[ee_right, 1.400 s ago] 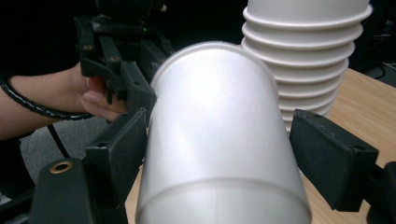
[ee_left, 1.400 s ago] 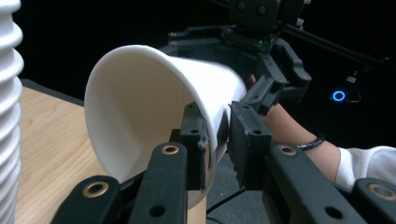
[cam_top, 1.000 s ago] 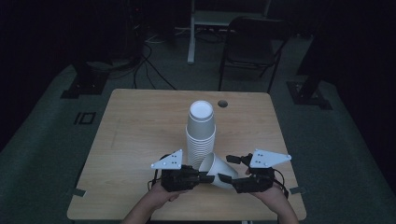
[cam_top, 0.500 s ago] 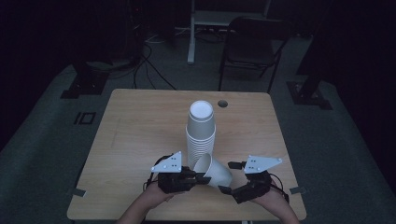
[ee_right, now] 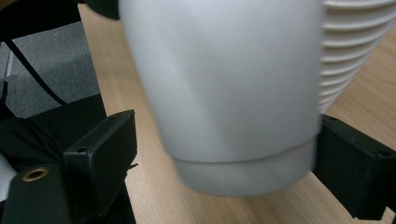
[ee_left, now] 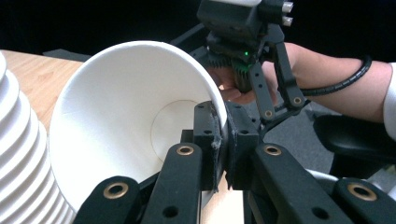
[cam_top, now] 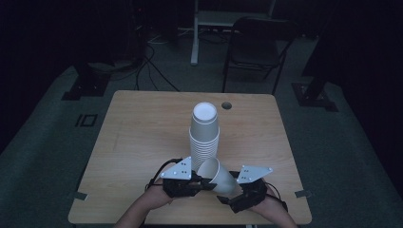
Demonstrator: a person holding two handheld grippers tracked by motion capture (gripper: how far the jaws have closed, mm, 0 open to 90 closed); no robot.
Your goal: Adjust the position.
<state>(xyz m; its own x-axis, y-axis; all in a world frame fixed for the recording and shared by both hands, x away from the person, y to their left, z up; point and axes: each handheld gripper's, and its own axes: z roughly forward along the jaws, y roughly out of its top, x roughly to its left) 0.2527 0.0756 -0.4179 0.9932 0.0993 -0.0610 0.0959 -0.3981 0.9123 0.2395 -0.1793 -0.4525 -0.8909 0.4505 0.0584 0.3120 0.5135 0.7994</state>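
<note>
The loose cup [cam_top: 217,175] – empty – tilts just before the cup stack [cam_top: 204,135]. The left claw [ee_left: 219,140] pinches its rim. The right claw [ee_right: 224,154], clamped on it a second ago, has just been opening – released, jaws flanking its base.

Dim, murky high view with black surroundings; brighter gripper views, blurred close up.

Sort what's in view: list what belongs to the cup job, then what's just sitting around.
In the job:
paper cup, rim pinched by the left gripper
right gripper, jaws just opened, either side of the cup's base
stack of cups
table

Just around:
chair
floor cables
</note>
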